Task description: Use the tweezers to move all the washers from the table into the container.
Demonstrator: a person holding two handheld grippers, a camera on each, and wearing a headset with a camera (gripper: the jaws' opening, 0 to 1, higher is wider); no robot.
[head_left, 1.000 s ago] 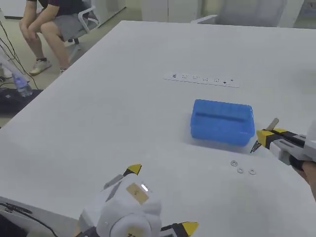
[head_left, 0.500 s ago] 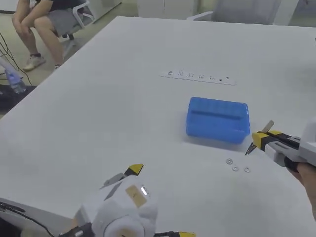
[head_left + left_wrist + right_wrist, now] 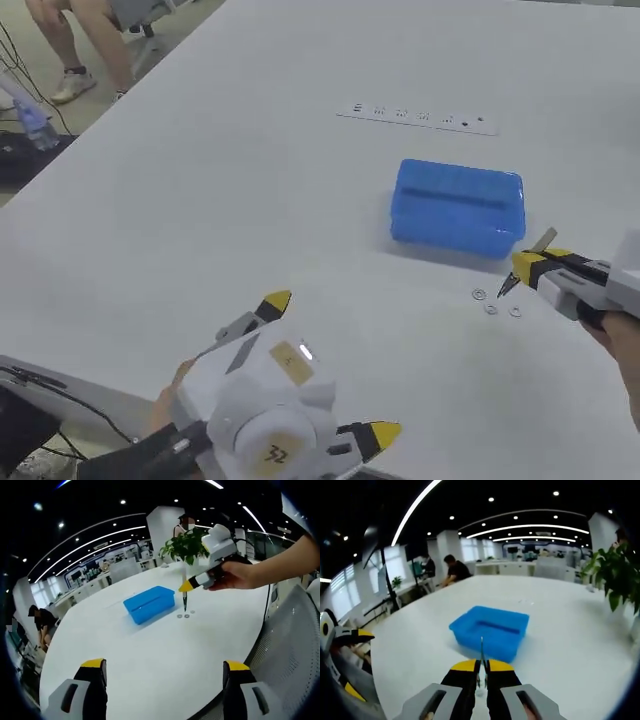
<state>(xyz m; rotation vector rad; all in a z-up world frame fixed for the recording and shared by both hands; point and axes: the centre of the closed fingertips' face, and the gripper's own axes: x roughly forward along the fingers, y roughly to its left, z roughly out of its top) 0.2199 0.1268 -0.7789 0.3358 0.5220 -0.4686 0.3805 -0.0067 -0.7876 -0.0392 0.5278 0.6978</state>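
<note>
Three small metal washers (image 3: 491, 308) lie on the white table (image 3: 250, 190), just in front of the blue container (image 3: 458, 207). My right gripper (image 3: 526, 266) is shut on the tweezers (image 3: 506, 287), whose tip hangs close above the washers. From the left gripper view the tweezers (image 3: 184, 600) point down beside the washers (image 3: 183, 615) and the container (image 3: 149, 603). The right gripper view has its yellow-tipped jaws closed on the tweezers (image 3: 481, 655), with the container (image 3: 490, 630) just beyond. My left gripper (image 3: 330, 368) is open and holds nothing, low near the table's front edge.
A white power strip (image 3: 417, 117) lies beyond the container. A person (image 3: 70, 40) sits at the far left, near a water bottle (image 3: 35, 125) on the floor. A potted plant (image 3: 187, 545) stands behind the right gripper, and a chair (image 3: 292, 630) is at the table's side.
The head camera has tilted, shifting the whole picture. The tweezers' tip has come closer to the washers. The left gripper stays open in about the same place.
</note>
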